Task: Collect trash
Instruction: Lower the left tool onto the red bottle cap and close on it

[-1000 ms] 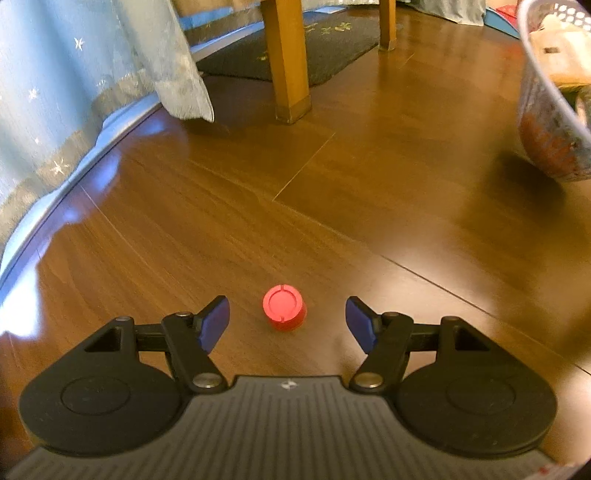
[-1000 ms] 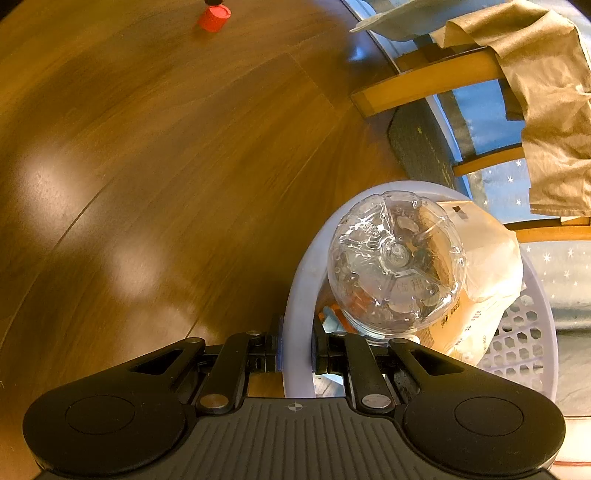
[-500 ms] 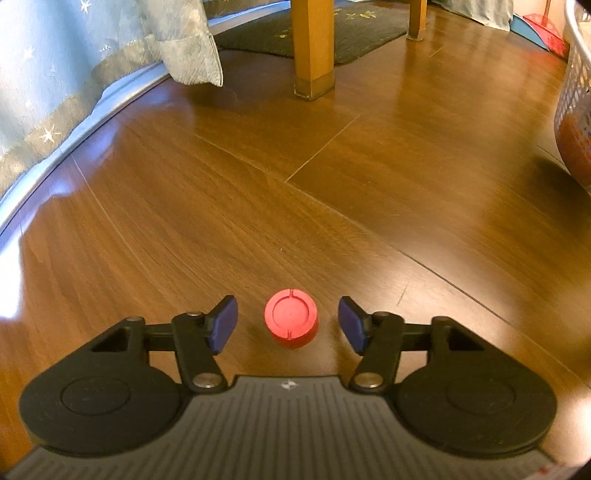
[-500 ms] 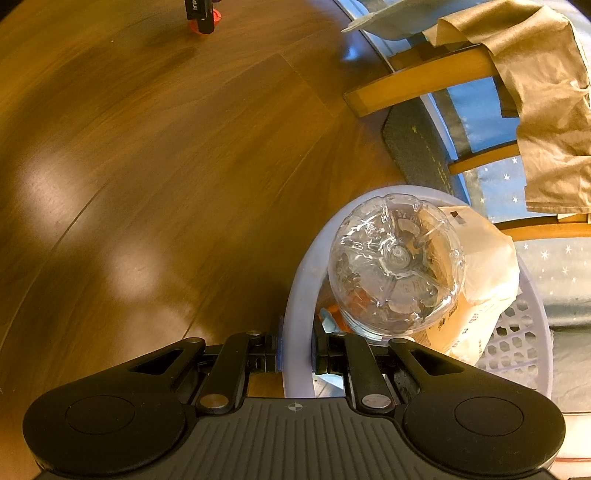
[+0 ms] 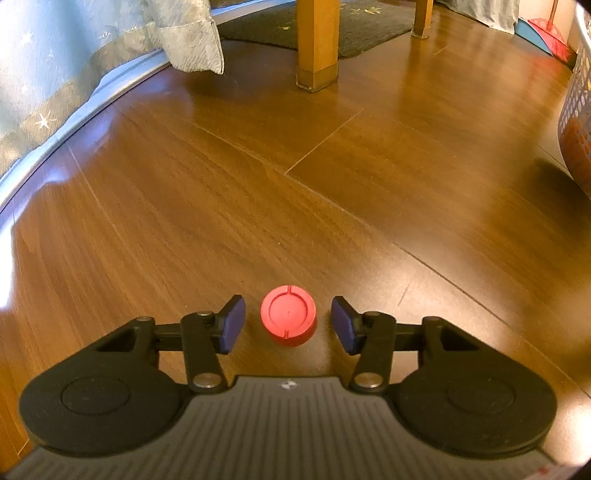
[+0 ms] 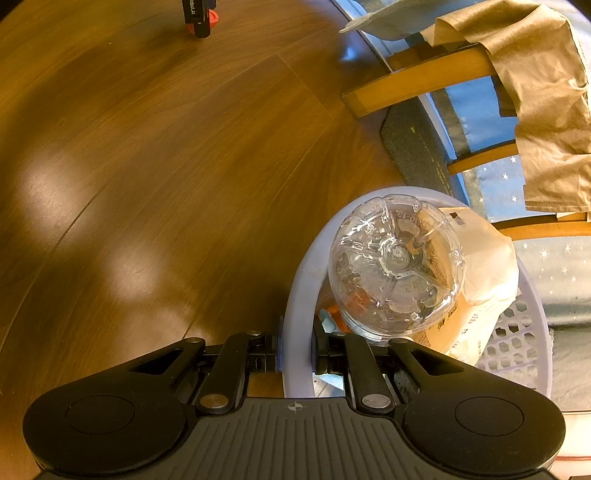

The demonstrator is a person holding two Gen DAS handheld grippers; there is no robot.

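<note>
A red bottle cap (image 5: 289, 319) lies on the wooden floor, right between the blue pads of my left gripper (image 5: 288, 324), which stands open with small gaps on both sides. My right gripper (image 6: 295, 354) is shut on the rim of a lavender plastic basket (image 6: 299, 295). Inside the basket sit a clear plastic bottle (image 6: 397, 266), seen bottom up, and a pale paper bag (image 6: 487, 266). Far off in the right wrist view, the left gripper (image 6: 197, 20) hides most of the red bottle cap (image 6: 212, 16).
A wooden table leg (image 5: 317, 44) stands ahead on the floor beside a dark mat (image 5: 354, 22). A starred curtain (image 5: 74, 48) hangs at the left. The basket's wall (image 5: 576, 122) shows at the right edge. A chair with tan cloth (image 6: 535, 92) stands near the basket.
My left gripper has moved forward and lower so the cap now sits between its pads, and the pads have drawn closer together. The right gripper has kept its hold on the basket rim.
</note>
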